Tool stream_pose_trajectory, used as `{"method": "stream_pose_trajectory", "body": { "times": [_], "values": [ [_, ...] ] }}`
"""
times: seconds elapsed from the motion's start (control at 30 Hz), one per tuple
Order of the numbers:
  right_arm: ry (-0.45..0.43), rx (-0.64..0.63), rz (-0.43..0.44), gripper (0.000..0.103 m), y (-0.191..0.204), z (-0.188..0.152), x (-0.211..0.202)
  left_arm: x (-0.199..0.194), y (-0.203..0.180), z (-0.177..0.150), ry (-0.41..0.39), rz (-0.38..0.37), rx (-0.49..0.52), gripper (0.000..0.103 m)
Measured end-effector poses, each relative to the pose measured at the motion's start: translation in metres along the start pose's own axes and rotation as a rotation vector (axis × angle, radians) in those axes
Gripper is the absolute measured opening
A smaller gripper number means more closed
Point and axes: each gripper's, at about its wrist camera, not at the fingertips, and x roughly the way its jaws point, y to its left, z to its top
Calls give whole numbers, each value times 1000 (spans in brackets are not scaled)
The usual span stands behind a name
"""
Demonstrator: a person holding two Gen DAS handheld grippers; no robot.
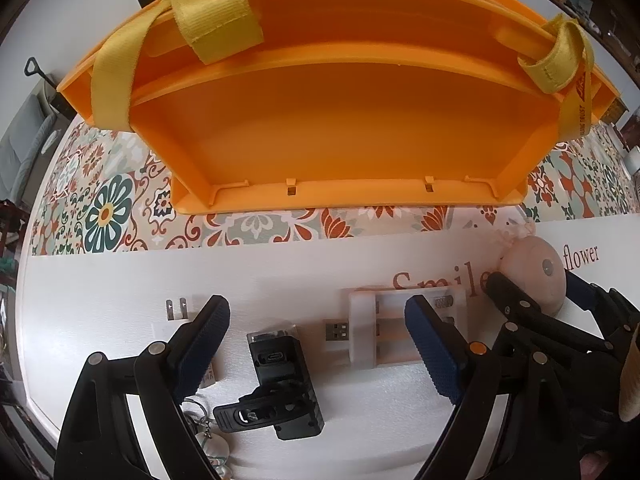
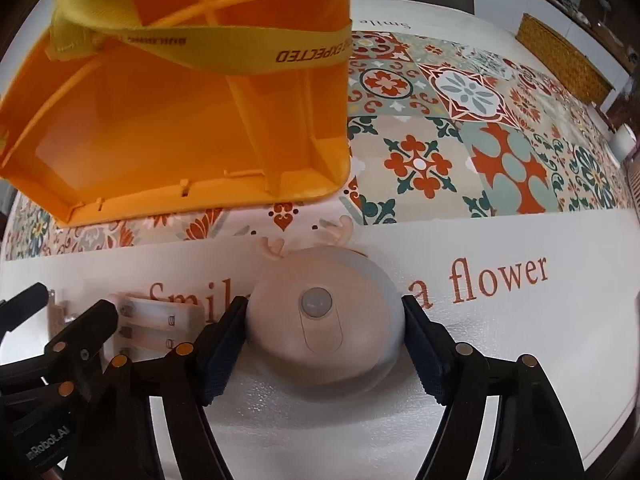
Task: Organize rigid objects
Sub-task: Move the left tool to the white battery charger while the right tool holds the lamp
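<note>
An orange bin (image 1: pixel 332 120) with yellow straps stands on the patterned cloth; it also shows in the right wrist view (image 2: pixel 168 120). My left gripper (image 1: pixel 316 344) is open above a black clip-on device (image 1: pixel 284 384). A white battery charger (image 1: pixel 384 328) with a USB plug lies just to its right. My right gripper (image 2: pixel 324 332) has its pads against both sides of a round pink night light (image 2: pixel 324 320) with small antlers, which rests on the table. The light also shows in the left wrist view (image 1: pixel 536 276).
A white plug adapter (image 1: pixel 178 312) lies behind my left gripper's left finger. A key ring with charms (image 1: pixel 208 432) lies at the table's near edge. A woven basket (image 2: pixel 560 56) and a white cup (image 2: pixel 622 142) stand at the far right.
</note>
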Motion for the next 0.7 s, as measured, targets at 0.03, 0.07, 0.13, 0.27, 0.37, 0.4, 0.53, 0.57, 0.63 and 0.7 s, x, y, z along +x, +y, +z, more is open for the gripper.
{"method": "stream_pose_trajectory", "body": {
  "times": [0.03,0.07,0.13,0.27,0.37,0.4,0.53,0.57,0.63,0.7],
  "values": [
    [0,4,4,75,-1,0,0,-1,0,-1,-4,-1,-1,90],
    [1,6,3,74,-1,-1,0,-5,0,-3,-7,-1,-2,90],
    [2,9,-1,74,1,-2,-3,-9,2,-4,-14,-8,-7,90],
    [-15,17,1,74,0,-4,-16,-17,10,-8,-34,-32,-17,90],
    [-42,15,6,74,1,-6,-31,-24,16,-11,-43,-46,-33,90],
    [-51,13,5,75,2,-6,-36,-25,18,-11,-45,-51,-39,90],
    [-81,2,11,74,9,-9,-53,-32,23,-12,-61,-79,-53,90],
    [-85,2,15,74,10,-8,-55,-33,22,-12,-69,-82,-51,90],
    [-87,6,10,74,10,-9,-59,-36,21,-14,-84,-85,-46,90],
    [-87,15,5,74,8,-10,-62,-39,18,-16,-95,-90,-42,90]
  ]
}}
